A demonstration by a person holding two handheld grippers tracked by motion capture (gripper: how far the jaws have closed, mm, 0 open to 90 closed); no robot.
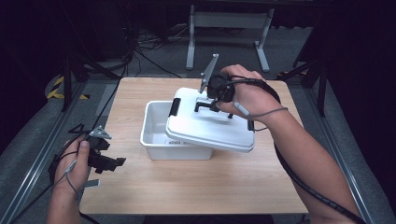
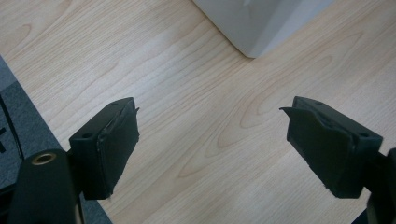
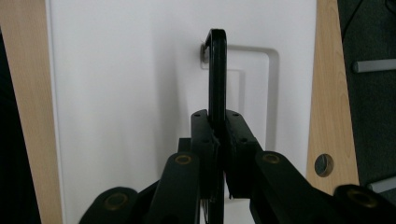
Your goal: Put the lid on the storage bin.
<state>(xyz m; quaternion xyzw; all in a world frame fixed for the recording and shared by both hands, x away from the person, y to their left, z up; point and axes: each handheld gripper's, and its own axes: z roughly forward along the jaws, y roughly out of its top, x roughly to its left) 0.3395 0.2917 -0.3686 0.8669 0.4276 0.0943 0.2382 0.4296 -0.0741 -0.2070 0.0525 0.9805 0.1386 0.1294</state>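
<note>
A white plastic bin [image 1: 156,128] stands in the middle of the wooden table. Its white lid [image 1: 205,127] is tilted over the bin's right part, shifted to the right, with a black clip on its left edge. My right gripper [image 1: 215,103] is shut on the lid's black handle [image 3: 217,70], which stands upright between the jaws in the right gripper view. My left gripper [image 1: 116,163] rests low near the table's front left, open, its jaws wide apart over bare wood [image 2: 210,121], with the bin's corner [image 2: 254,28] ahead of it.
The table [image 1: 196,186] has free wood in front of the bin and to its left. A grey metal frame [image 1: 229,21] stands on the floor behind the table. Cables lie on the dark floor at the back left. A round hole [image 3: 323,164] marks the table beside the lid.
</note>
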